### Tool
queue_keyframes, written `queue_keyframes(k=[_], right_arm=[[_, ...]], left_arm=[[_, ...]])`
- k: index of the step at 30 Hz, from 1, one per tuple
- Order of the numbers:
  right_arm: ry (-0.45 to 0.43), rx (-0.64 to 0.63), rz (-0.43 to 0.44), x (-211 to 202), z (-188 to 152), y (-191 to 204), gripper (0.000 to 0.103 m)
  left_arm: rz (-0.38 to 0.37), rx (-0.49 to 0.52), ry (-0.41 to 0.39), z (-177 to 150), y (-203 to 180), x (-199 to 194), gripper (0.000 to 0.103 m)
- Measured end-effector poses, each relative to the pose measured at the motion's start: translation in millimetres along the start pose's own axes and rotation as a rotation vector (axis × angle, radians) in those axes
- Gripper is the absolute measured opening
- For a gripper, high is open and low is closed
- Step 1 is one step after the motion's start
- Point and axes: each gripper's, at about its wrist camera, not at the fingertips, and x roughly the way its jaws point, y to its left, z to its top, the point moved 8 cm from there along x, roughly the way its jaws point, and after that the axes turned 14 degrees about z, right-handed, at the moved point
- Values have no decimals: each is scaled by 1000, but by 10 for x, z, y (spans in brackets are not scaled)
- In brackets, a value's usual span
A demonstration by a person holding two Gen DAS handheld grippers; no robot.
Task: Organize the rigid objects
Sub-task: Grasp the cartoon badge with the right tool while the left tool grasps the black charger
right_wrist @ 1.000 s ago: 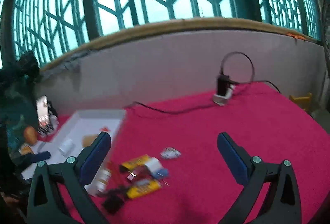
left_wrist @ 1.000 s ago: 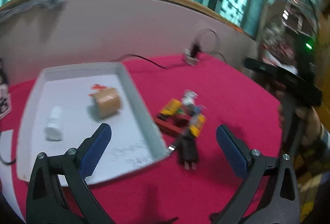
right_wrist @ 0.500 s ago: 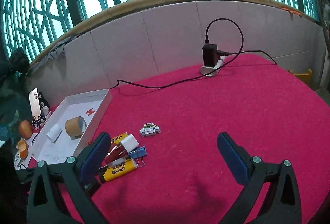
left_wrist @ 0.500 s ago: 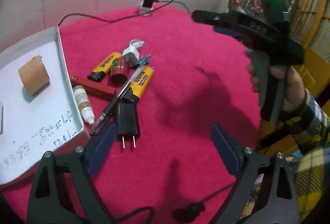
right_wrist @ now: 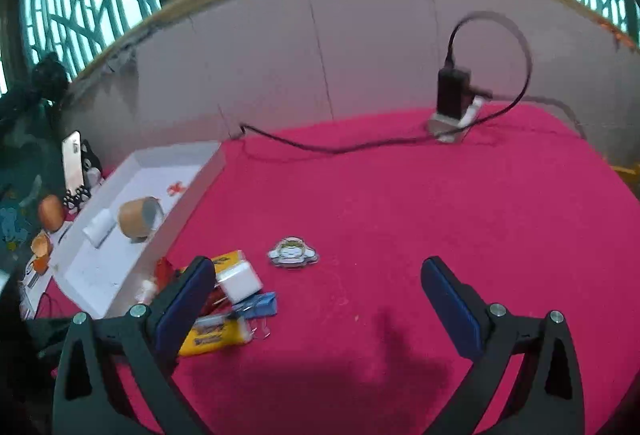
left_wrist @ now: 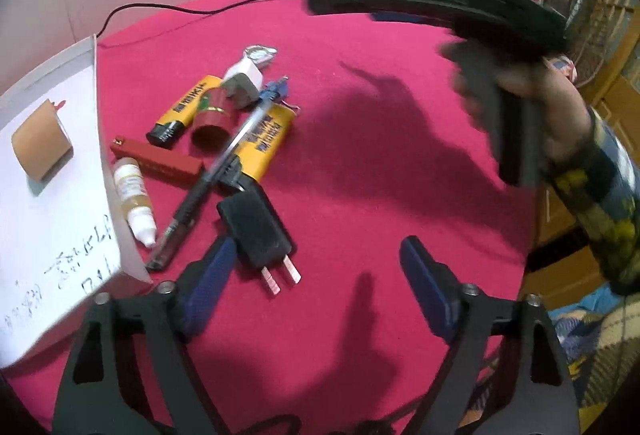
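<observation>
A pile of small items lies on the red cloth beside a white tray: a black plug adapter, a pen, two yellow lighters, a red tube, a red cylinder, a dropper bottle, a white charger. My left gripper is open, just in front of the black adapter. My right gripper is open and empty above the cloth, right of the pile; its left finger overlaps the lighter. A cartoon badge lies apart.
The tray holds a tape roll and a white bottle. A charger on a power block with a black cable stands by the back wall. A phone and oranges sit left of the tray.
My left gripper has swung right from the tray and come down close to the pile and the black adapter. My right gripper has dropped lower and nearer the pile.
</observation>
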Motion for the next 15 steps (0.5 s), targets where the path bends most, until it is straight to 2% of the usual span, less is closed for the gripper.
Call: queue_keyframes(k=[2,5,6,7,9,10,11,12,13,15], right_arm=[[38,13,5,176,14,-72,102],[87,0,11,424,23,-58,94],[98,-4,18,492,25,-36,88],[121,-11,27,599,21,5,77],[145,-28,26,725,14,64,66],[159,-41,19,809,8,96,65],[172,-49,10,858,-10,106,63],[191,-58,0,905,-38,113,56],[189,-78,-24,907,-54,111,53],[192,-78,-31,862,-88,101,48]], left_arm=[[16,-28,11,-47,72,12,84],[14,-98,26,-30,203,36,84],[8,-108,26,-21,210,33,84],[4,-112,29,-5,200,39,84],[14,-109,32,34,162,82,84],[32,-101,39,49,143,129,84],[46,-93,45,32,134,146,82],[65,-80,50,17,123,169,79],[94,-58,39,7,117,163,77],[142,-32,30,-8,132,152,58]])
